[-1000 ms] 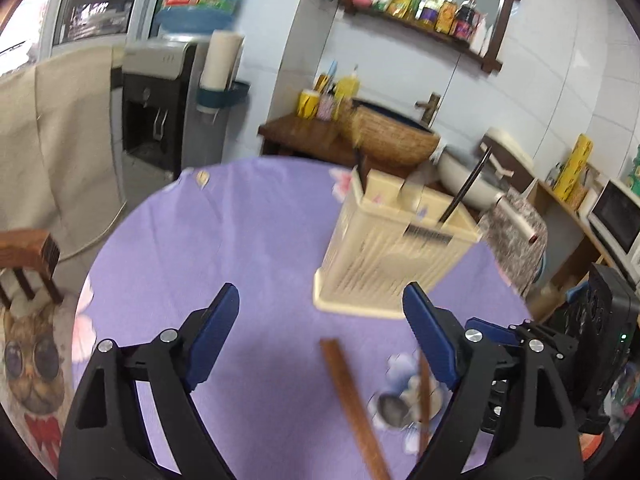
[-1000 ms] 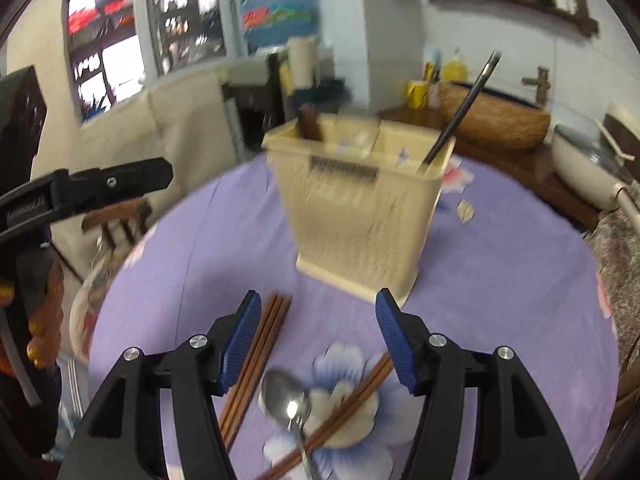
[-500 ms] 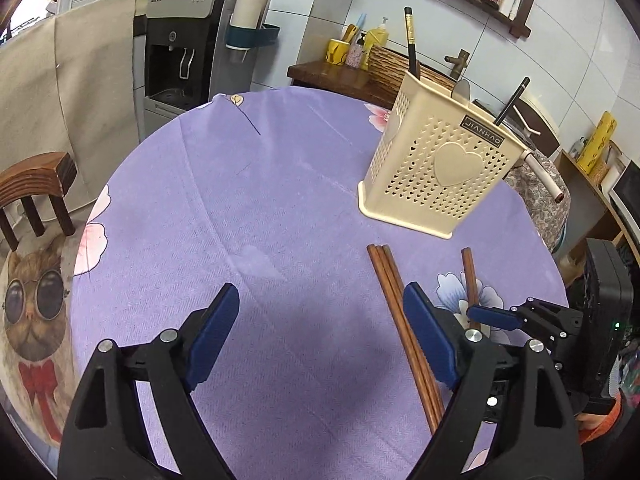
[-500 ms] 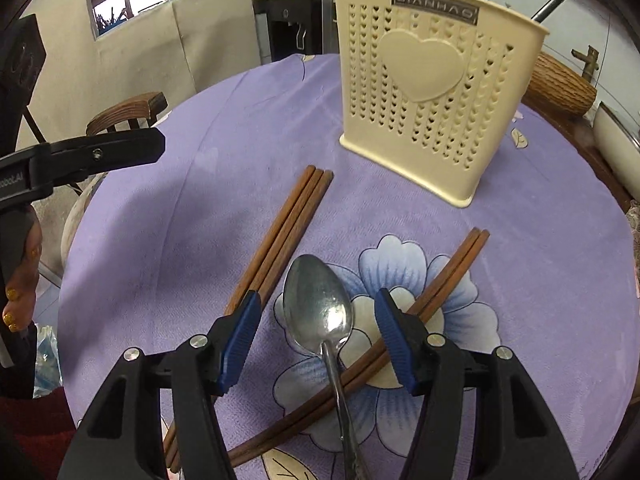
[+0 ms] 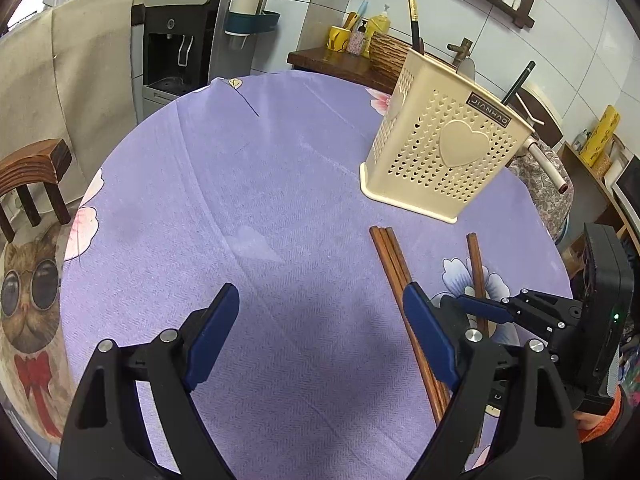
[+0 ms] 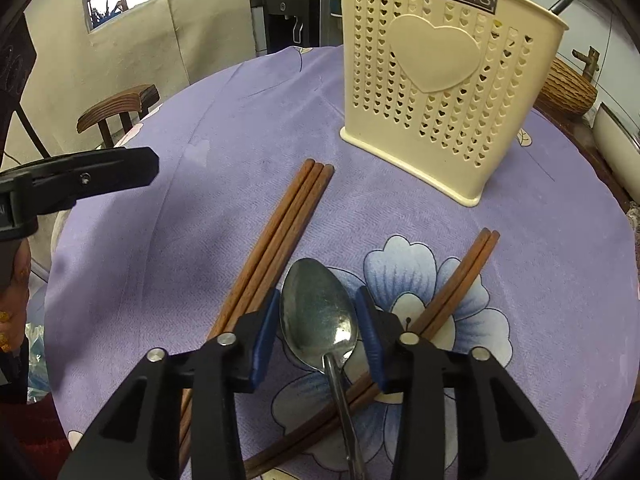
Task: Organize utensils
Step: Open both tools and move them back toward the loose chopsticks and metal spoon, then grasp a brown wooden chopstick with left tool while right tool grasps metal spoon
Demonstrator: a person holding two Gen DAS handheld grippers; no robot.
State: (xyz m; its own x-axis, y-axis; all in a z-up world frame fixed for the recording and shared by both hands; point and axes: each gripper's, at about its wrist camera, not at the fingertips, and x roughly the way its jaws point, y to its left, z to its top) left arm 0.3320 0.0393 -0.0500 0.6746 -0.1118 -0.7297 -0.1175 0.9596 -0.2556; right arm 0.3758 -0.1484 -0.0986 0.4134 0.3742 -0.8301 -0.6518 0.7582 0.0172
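A steel spoon (image 6: 320, 320) lies bowl-up on the purple tablecloth (image 5: 240, 200), its handle across a pair of brown chopsticks (image 6: 460, 276). My right gripper (image 6: 318, 304) straddles the spoon's bowl; its jaws are closing and the blue pads (image 6: 266, 328) meet the bowl's edges. Three more chopsticks (image 6: 280, 232) lie side by side just left of it. The cream perforated utensil holder (image 6: 440, 80) stands upright beyond. My left gripper (image 5: 320, 296) hovers open over bare cloth, left of the three chopsticks (image 5: 396, 276), with nothing between its fingers.
The holder (image 5: 440, 160) holds a dark chopstick (image 5: 414, 16) and a black handle (image 5: 518, 88). A wooden stool (image 5: 28, 168) and a water dispenser (image 5: 180, 40) stand past the table's far left edge. A sideboard with a woven basket (image 5: 388, 48) is behind.
Both grippers have sunk toward the table and tilted down. The right gripper's jaws have narrowed from wide apart to the edges of the spoon's bowl. The left gripper stays open.
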